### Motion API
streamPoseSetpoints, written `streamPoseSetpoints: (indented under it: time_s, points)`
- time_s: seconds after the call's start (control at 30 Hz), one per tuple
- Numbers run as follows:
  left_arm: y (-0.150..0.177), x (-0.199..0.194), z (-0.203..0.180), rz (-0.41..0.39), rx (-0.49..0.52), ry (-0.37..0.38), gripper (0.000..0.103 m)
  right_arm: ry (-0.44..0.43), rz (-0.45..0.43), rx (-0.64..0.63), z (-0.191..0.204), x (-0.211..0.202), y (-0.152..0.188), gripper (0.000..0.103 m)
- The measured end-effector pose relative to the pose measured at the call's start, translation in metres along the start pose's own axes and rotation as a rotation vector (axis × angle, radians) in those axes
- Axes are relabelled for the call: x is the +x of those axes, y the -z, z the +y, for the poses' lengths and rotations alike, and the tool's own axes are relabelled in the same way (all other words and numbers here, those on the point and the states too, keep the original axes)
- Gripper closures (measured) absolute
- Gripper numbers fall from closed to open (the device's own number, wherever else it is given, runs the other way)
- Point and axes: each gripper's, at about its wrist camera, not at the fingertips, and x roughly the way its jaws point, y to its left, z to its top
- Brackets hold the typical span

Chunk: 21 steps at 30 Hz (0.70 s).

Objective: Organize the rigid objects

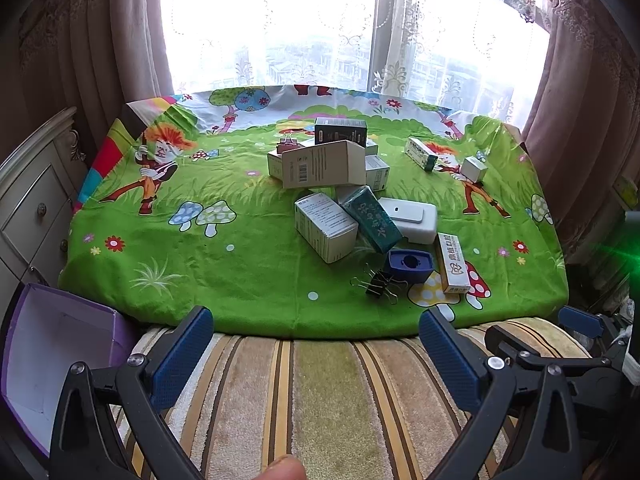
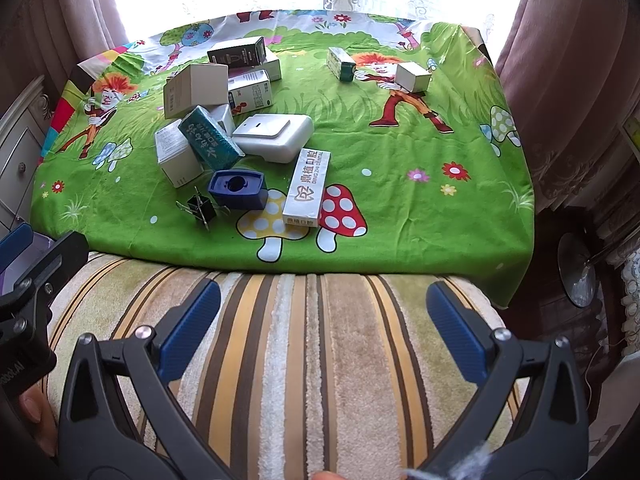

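Several small boxes lie heaped mid-table on a green cartoon cloth (image 1: 224,264): a large tan carton (image 1: 323,164), a teal box (image 1: 372,219), a white box (image 1: 326,227) and a white plastic device (image 1: 412,219). Nearer lie a blue plastic holder (image 2: 238,189), a black binder clip (image 2: 200,206) and a long white box (image 2: 307,188). Two more small boxes (image 2: 414,77) sit far right. My left gripper (image 1: 316,324) and right gripper (image 2: 323,300) both stand open and empty over the striped cushion, short of the cloth.
An open purple box (image 1: 52,356) with a white inside sits at the left of the cushion (image 1: 320,392). A white drawer cabinet (image 1: 32,200) stands left. Curtains and a bright window back the table. A round stand base (image 2: 576,272) is at the right.
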Motion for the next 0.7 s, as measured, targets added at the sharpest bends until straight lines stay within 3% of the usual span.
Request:
streamPoseSetpoints:
  time_s: [0.7]
  points:
    - [0.0021,0.001,-0.0004,0.003,-0.002,0.0,0.0,-0.004,0.004,0.005,-0.0005,0.0021,0.0016,0.0]
